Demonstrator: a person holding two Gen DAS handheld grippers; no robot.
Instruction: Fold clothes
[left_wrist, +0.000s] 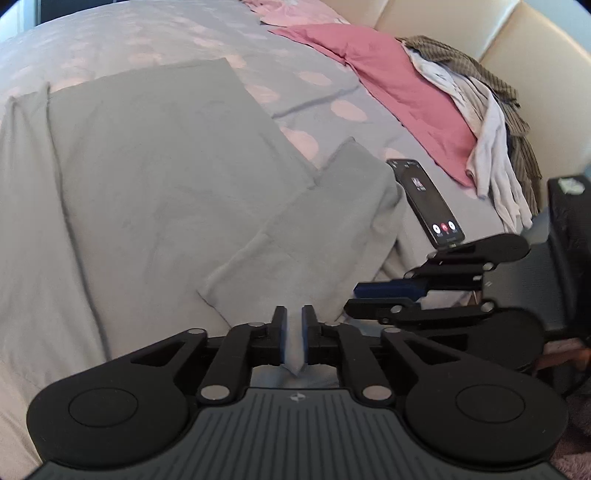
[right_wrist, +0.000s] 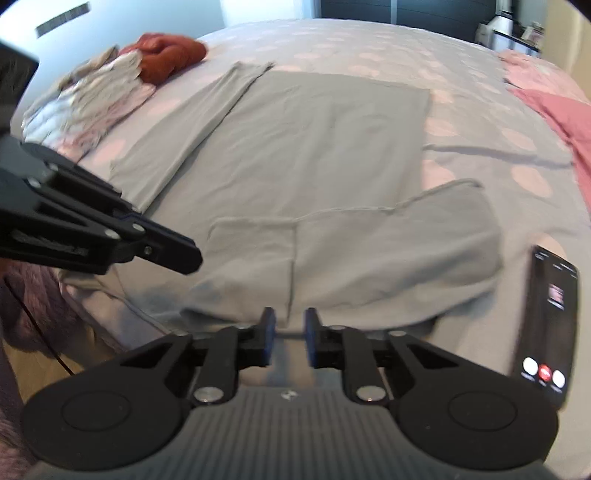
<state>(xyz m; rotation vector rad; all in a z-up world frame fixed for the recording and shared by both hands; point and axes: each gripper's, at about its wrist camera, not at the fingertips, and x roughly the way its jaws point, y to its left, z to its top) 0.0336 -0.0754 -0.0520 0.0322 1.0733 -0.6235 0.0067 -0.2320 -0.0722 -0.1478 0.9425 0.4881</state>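
Shirt (left_wrist: 155, 177) corner pinched in left claw (left_wrist: 294, 339).

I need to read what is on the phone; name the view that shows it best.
The left wrist view: the phone lies whole on the bedspread beside the grey garment, its lit screen in sharp focus. The right wrist view shows the phone larger, but blurred and at the picture's right edge.

Black tongs (left_wrist: 294, 338), blue pads, silver pivot screws, ribbed grey housing.
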